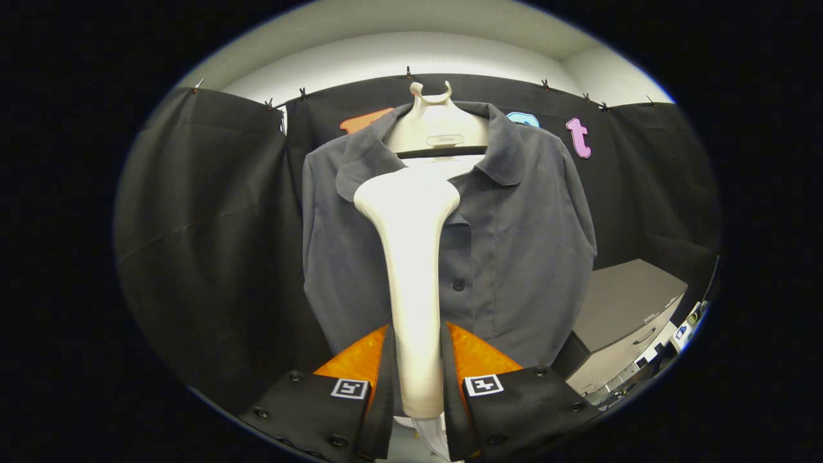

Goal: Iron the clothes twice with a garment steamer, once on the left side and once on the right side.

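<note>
Right now the gripper [416, 366] is clamped on the garment steamer [411, 270], both fingers pressing its handle from either side, so the jaws sit narrow. Steamer stands upright between the jaws, its head beyond them, over the shirt's [508, 257] upper chest just below the collar, slightly left of the button placket; cannot tell if the head touches the fabric. Risks, my read: smooth tapered handle could slip or twist in the grip during a stroke; head could snag the collar or a button; shirt may swing on the hanger [437, 132] if pressed too hard
</note>
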